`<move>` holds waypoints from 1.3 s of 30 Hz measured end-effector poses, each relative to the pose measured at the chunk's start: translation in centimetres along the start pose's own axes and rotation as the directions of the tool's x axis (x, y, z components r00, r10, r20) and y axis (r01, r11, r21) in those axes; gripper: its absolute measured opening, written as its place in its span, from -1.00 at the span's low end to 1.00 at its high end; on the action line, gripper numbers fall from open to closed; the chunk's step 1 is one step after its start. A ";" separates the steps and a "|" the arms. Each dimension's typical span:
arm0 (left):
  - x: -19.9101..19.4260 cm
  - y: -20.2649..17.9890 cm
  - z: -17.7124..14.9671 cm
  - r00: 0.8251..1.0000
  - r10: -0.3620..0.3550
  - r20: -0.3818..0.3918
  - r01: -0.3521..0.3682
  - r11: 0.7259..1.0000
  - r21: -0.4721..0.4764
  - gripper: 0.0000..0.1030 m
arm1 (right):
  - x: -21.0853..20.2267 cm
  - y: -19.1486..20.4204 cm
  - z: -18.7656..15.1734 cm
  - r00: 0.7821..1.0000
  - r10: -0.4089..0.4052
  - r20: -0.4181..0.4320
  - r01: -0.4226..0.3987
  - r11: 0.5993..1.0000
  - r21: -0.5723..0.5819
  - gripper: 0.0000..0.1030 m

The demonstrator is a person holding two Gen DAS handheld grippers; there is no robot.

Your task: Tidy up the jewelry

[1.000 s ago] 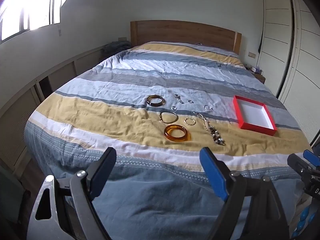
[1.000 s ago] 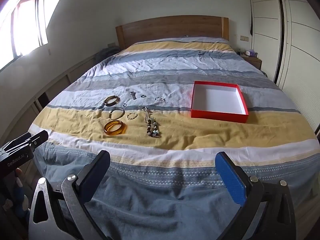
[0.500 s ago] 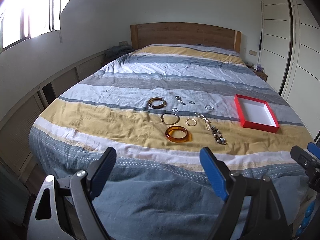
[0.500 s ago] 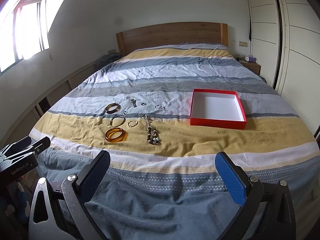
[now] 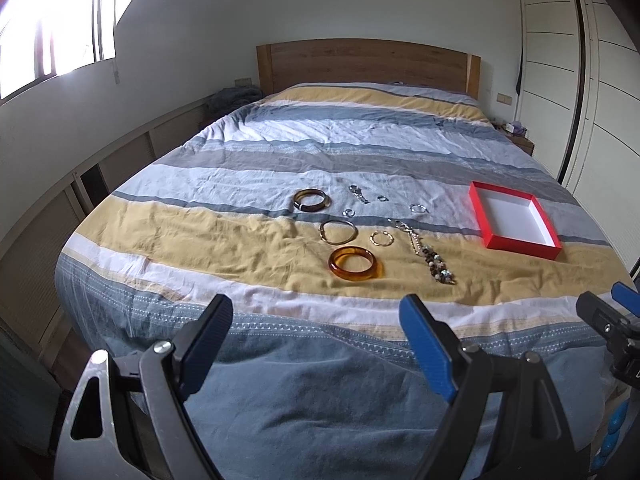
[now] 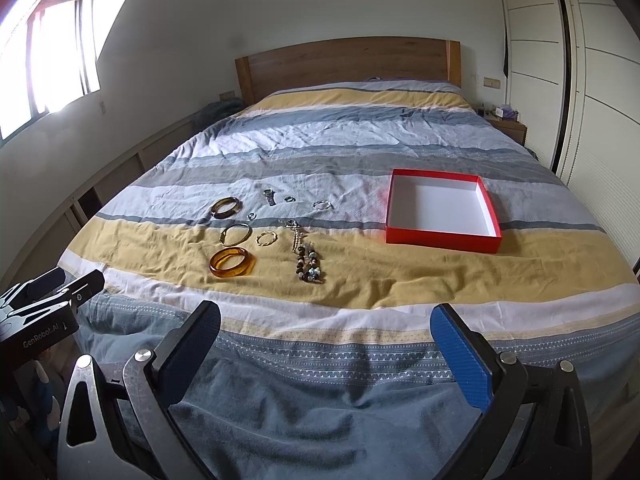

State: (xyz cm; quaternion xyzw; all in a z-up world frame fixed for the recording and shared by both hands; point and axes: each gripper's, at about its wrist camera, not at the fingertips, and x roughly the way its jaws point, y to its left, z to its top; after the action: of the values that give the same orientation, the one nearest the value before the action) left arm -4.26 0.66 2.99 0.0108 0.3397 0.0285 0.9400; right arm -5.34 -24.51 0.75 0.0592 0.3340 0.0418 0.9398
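Left wrist: small rings (image 5: 383, 198) indistinct.

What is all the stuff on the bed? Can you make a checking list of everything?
Surface: striped bed cover, wrinkled.
Job's things: amber bangle, dark bangle, thin bangle, gold ring, beaded necklace, several small silver pieces; red box, nothing inside, to their right.
Clutter: nothing seen.
Grippers: left tool open, right tool open, both holding nothing, short of the jewelry.
Cables: nothing seen.
Surroundings: wooden headboard, window, wardrobe.
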 end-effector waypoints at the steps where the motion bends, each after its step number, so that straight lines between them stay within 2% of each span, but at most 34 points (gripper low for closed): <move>1: 0.1 0.0 0.0 1.000 -0.001 -0.001 0.001 1.000 -0.003 0.64 | 0.0 0.0 0.0 1.000 -0.001 -0.001 0.001 1.000 0.001 1.00; 18: 4.2 0.4 -0.2 0.997 0.014 -0.072 -0.016 1.000 -0.023 0.64 | 4.3 -0.1 -0.5 0.996 0.012 -0.093 -0.013 1.000 -0.002 0.99; 25: 6.7 1.2 -0.6 0.991 0.015 -0.130 -0.021 0.999 -0.048 0.64 | 6.9 0.3 -0.9 0.989 0.033 -0.142 -0.036 0.999 -0.017 0.96; 29: 8.5 1.5 -0.9 0.986 0.013 -0.166 -0.023 0.998 -0.059 0.64 | 8.5 0.6 -1.3 0.983 0.059 -0.175 -0.065 0.997 -0.030 0.88; 39: 14.7 1.1 0.9 0.966 -0.042 -0.253 0.026 0.997 -0.068 0.63 | 14.2 0.7 -0.3 0.954 0.122 -0.274 -0.141 0.989 -0.052 0.33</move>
State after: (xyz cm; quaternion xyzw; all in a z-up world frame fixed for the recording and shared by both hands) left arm 7.54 2.63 -5.65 -0.0288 0.4565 0.0242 0.8889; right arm 5.40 -22.09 -8.23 0.0418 0.4525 0.1238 0.8821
